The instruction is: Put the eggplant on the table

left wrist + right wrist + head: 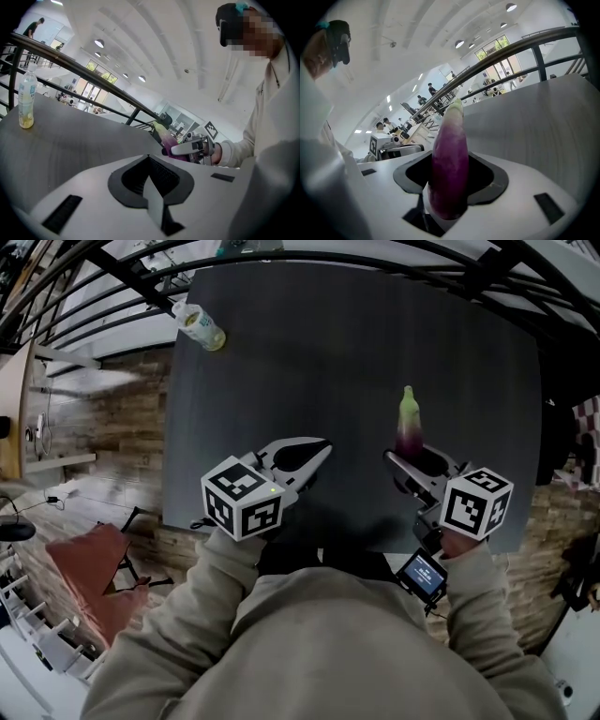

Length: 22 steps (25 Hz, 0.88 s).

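Now we count one upright bottle [200, 326] at the far left corner of the table [356, 343], then two grippers, the left gripper [325, 446] closed and empty, the right gripper [412, 457] clamped on the single eggplant [409, 424] over the near right side.

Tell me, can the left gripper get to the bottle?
Probably yes. Only bare table lies between the left gripper and the bottle at the far corner. The gripper's jaws are shut and empty, so they would need to open.
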Available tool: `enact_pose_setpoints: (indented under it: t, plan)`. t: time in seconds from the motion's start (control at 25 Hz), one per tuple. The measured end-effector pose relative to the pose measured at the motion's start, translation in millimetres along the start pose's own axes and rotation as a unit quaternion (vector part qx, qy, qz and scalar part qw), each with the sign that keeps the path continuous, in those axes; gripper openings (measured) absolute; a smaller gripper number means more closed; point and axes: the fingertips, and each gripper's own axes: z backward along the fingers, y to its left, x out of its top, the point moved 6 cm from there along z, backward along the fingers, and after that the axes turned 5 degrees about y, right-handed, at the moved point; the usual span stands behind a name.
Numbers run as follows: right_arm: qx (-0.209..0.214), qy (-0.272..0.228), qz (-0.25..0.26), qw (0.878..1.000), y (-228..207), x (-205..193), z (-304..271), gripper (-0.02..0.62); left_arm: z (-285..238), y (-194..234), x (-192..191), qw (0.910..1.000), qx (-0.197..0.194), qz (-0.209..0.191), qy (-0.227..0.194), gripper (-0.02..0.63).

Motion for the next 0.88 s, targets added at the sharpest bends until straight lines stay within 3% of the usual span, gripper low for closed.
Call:
enact_pose_setpoints:
  t: [0.32, 0.88]
  plan:
    - [-0.003, 0.022, -0.012, 1.000, -13, -13, -21, 0.221, -8, 16, -16, 0.9998, 0.002, 0.017, 0.009, 0.005]
    - [-0.047, 0.081, -0.030, 0.995, -57, -62, -50, 0.221, -22, 25, -51, 0.9992, 0.001, 0.036, 0.018, 0.005]
